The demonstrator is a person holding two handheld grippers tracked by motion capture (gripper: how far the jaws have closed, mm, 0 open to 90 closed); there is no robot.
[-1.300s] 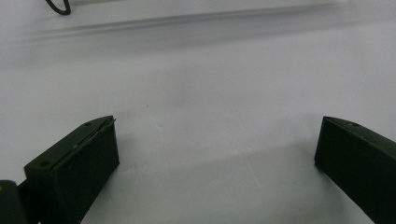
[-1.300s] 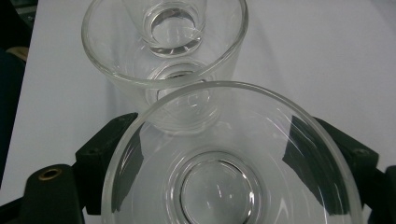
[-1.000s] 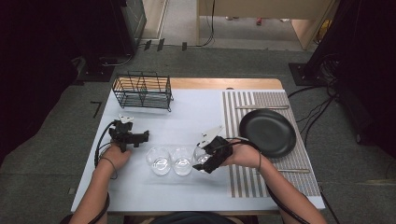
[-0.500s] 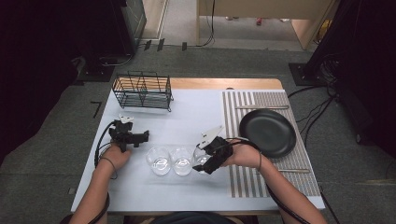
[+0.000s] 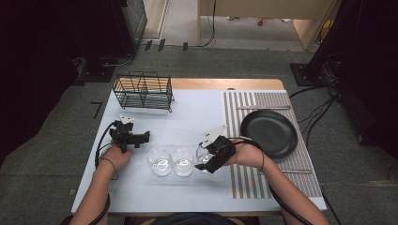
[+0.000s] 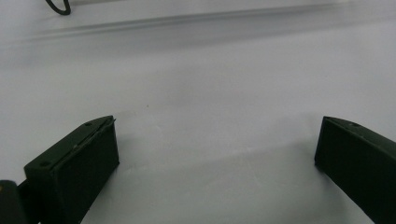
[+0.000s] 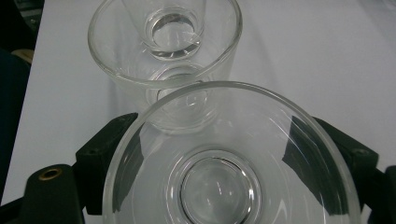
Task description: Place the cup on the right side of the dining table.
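Three clear glasses stand in a row near the front edge of the pale table point(image 5: 197, 117), and my right gripper point(image 5: 211, 159) has its jaws set around the rightmost glass point(image 5: 202, 157), one black jaw on each side of its wall as my right gripper view shows point(image 7: 233, 163); the jaws look pressed to the glass, though the clear wall makes the contact hard to judge. Just to the left of that glass stands the middle glass point(image 5: 183, 161), seen beyond it in my right gripper view point(image 7: 166, 42), and left of that again the third glass point(image 5: 159, 161). My left gripper point(image 5: 141, 138) rests on the table left of the row and apart from it, jaws spread wide over bare tabletop. Behind the row, toward the far left, sits a black wire rack point(image 5: 143, 91); to the right of the glasses a black plate point(image 5: 268, 133) lies on a striped mat point(image 5: 244, 183).
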